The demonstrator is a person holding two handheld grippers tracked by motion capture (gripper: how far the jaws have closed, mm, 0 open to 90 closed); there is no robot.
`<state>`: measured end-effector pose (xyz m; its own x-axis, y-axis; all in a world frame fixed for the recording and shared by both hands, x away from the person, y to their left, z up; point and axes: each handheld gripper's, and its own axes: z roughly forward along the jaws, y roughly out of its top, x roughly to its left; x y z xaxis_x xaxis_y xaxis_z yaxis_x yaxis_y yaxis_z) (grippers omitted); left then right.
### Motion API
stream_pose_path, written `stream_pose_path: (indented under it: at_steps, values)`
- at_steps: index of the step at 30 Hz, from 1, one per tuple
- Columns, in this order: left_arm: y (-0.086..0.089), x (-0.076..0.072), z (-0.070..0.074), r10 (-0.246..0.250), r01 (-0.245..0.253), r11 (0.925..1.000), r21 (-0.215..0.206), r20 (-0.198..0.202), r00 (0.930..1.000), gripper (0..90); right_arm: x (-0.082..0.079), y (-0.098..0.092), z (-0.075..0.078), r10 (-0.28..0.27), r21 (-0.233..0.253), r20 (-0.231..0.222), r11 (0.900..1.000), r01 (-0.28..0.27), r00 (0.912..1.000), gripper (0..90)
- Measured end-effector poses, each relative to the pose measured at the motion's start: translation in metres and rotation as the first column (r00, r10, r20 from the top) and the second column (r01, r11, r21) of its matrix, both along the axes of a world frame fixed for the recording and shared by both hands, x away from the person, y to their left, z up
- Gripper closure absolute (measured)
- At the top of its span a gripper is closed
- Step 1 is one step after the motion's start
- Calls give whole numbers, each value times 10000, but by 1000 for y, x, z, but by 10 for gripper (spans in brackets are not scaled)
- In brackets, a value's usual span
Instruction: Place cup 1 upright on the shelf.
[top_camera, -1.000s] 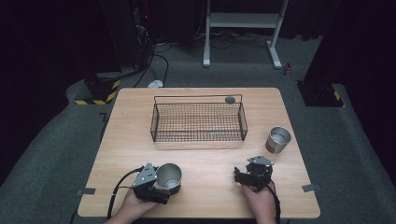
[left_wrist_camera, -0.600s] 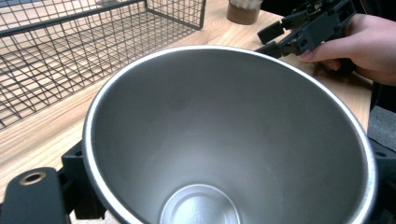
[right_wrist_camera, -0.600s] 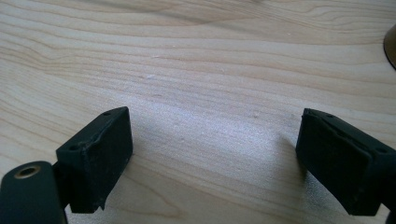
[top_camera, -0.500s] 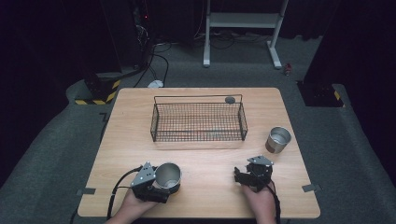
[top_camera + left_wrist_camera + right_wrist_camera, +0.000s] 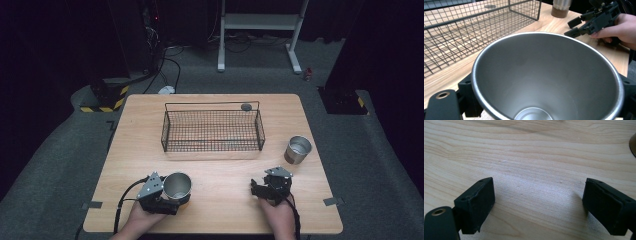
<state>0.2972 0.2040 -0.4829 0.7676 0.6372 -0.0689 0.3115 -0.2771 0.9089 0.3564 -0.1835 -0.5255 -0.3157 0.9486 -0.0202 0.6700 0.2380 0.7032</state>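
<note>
Steel cup [image 5: 178, 185] sits upright at the near left of the table [image 5: 220, 175], mouth open upward, held in the left tool [image 5: 167, 196], whose black jaws are clamped on its wall from either side; in the left gripper view the cup [image 5: 549, 77] shows a bare metal inside. Against the frame a second ago the cup and left tool have barely shifted, if at all; the right tool has not moved either. Right tool [image 5: 260, 189] rests at the near right of the table, its jaws standing wide apart with bare wood between them, fingertips [image 5: 477, 205] holding nothing. Count: two steel cups, the second cup [image 5: 298, 150] standing free at the right of the table, just beyond the right tool. One wire basket [image 5: 212, 131] at the centre far side, well apart from both tools. One small dark disc [image 5: 246, 106] just behind the basket's far rim. Two tools, two hands.
</note>
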Motion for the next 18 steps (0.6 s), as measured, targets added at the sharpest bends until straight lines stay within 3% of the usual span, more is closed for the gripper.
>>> stream_pose_path:
  at_steps: [18]
  values:
    - [11, 1, 6, 368, -363, 9992, -172, 265, 9990, 129, 0, 0, 0, 112, 14, -24, 9999, -112, 9999, 107]
